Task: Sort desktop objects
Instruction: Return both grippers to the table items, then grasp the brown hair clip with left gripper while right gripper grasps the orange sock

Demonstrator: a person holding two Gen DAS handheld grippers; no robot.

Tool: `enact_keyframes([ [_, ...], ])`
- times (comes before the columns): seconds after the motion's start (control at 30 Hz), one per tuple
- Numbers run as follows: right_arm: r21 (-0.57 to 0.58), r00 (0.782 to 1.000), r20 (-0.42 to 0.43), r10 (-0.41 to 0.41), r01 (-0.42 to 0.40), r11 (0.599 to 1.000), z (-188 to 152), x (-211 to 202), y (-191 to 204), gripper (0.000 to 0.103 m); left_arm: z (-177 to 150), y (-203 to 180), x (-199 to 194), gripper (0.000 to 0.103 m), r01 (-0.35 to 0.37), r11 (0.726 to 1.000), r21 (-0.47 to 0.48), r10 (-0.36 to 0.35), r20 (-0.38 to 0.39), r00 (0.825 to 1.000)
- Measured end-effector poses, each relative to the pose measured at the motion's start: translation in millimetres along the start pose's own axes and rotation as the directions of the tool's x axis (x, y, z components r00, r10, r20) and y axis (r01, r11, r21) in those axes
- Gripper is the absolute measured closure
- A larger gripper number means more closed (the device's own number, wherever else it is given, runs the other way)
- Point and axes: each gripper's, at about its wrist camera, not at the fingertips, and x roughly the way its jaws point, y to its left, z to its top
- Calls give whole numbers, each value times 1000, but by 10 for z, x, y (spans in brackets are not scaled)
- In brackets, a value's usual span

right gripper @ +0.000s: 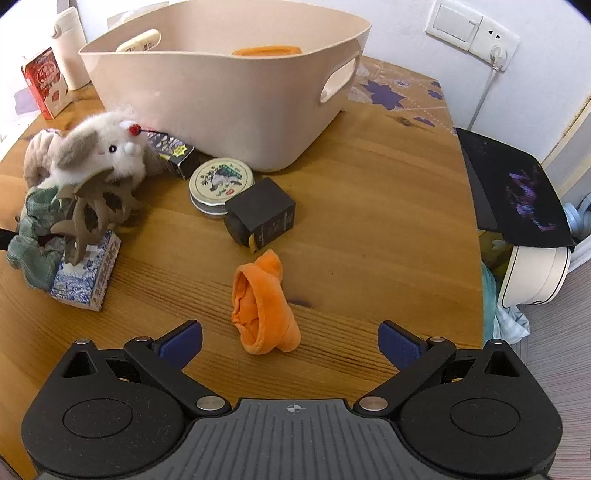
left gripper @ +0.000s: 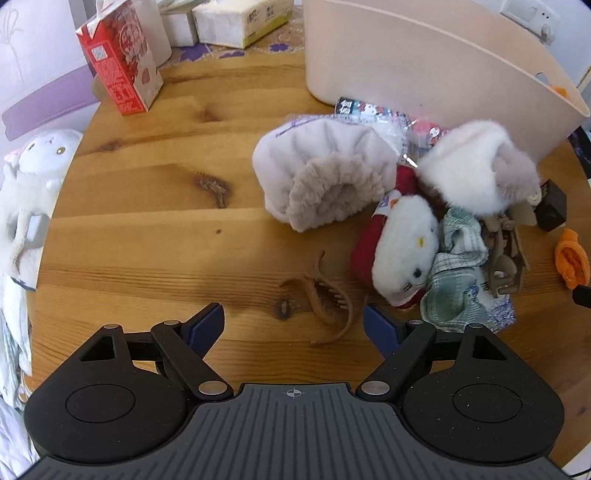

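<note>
My left gripper (left gripper: 293, 321) is open, low over the wooden table (left gripper: 147, 240), with a tan hair claw (left gripper: 327, 295) lying just ahead between its blue pads. Beyond it sit a grey fluffy hat (left gripper: 317, 177), a white cat plush (left gripper: 404, 247), a green cloth (left gripper: 456, 273) and a white fluffy toy (left gripper: 476, 166). My right gripper (right gripper: 290, 341) is open too, with an orange rolled cloth (right gripper: 262, 306) right in front of its fingertips. A beige basket (right gripper: 229, 77) stands at the back; an orange item and a pale tube show inside it.
Near the basket lie a round tin (right gripper: 221, 182), a black box (right gripper: 260, 214), a blue patterned box (right gripper: 88, 269) under a larger brown claw clip (right gripper: 92, 210). A red carton (left gripper: 118, 59) and tissue pack (left gripper: 240, 18) stand far left. The table edge (right gripper: 476, 258) drops off at right.
</note>
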Motion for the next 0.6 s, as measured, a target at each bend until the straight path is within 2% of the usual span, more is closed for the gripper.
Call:
enact_keyframes([
  [0.2,-10,1000,-8,6,-6,1000,-9,66,32,2,-27,22,77,19,-8,1000,-9,8,-19,1000],
  [0.4,-16,1000,2,3,-3,1000,12,95,30,14,21,30,102,20,4,998,-66,-5,-7,1000],
  [0.47,-12,1000,1,10,-10,1000,20,100,13,23,42,28,118,21,23,996,-81,-24,-16,1000],
  [0.6,-13,1000,-3,28,-28,1000,22,103,9,34,61,0,140,37,37,996,-87,-39,-24,999],
])
